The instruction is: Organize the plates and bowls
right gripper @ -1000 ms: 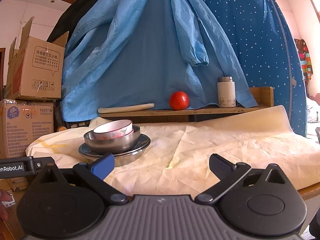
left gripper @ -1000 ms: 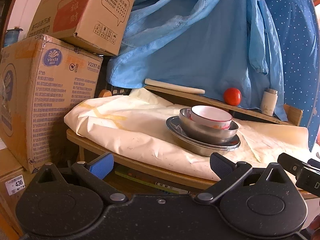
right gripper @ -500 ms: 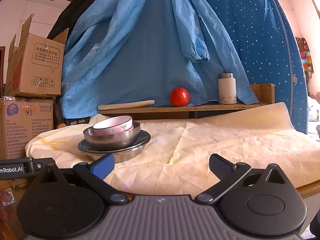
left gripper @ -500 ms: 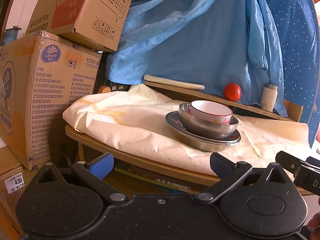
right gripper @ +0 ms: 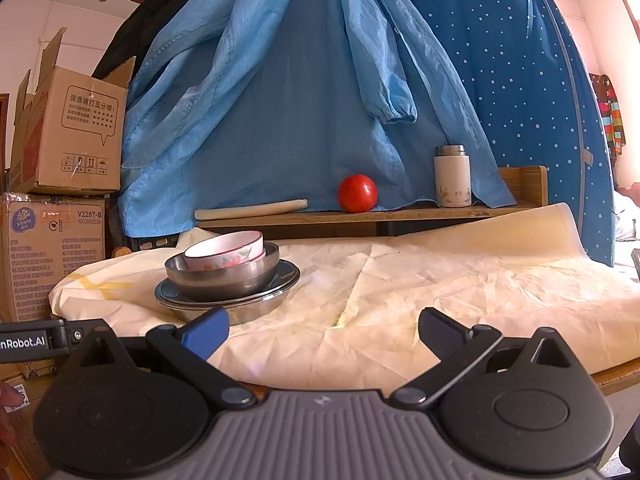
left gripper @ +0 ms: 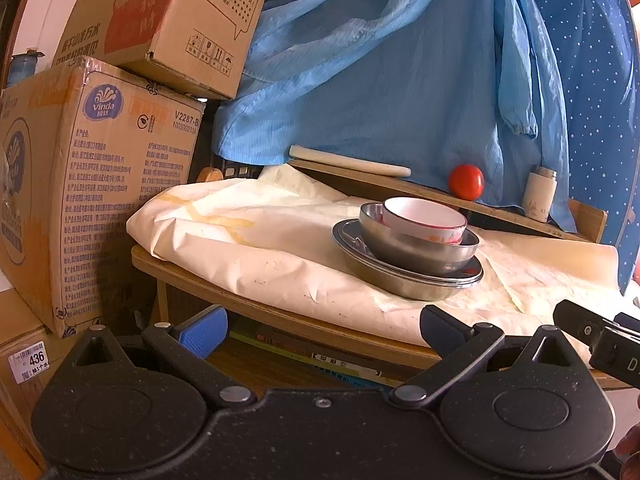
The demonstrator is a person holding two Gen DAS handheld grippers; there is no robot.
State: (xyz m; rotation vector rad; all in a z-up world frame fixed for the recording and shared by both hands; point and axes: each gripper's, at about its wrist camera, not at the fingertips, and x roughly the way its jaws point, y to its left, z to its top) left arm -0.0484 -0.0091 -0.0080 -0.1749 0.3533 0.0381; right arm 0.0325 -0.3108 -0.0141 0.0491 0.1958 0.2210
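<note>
A white bowl with a pink flower pattern (left gripper: pixel 424 220) (right gripper: pixel 225 250) sits inside a steel bowl (left gripper: pixel 416 248) (right gripper: pixel 224 276), which rests on stacked steel plates (left gripper: pixel 400 276) (right gripper: pixel 240 302) on the paper-covered table. My left gripper (left gripper: pixel 324 330) is open and empty, held below and in front of the table's left edge. My right gripper (right gripper: pixel 324 330) is open and empty over the table's front edge, with the stack just beyond its left finger. The two grippers are side by side.
Stacked cardboard boxes (left gripper: pixel 100 184) (right gripper: pixel 52 216) stand left of the table. A back shelf (right gripper: pixel 360 216) holds a rolling pin (right gripper: pixel 252 210), a red tomato (right gripper: pixel 357 193) and a white flask (right gripper: pixel 453 176). Blue clothing (right gripper: pixel 300 100) hangs behind. Cream paper (right gripper: pixel 440 280) covers the table.
Both grippers have drifted slightly; the stack sits a little lower and nearer in the right wrist view. The jaws have stayed open.
</note>
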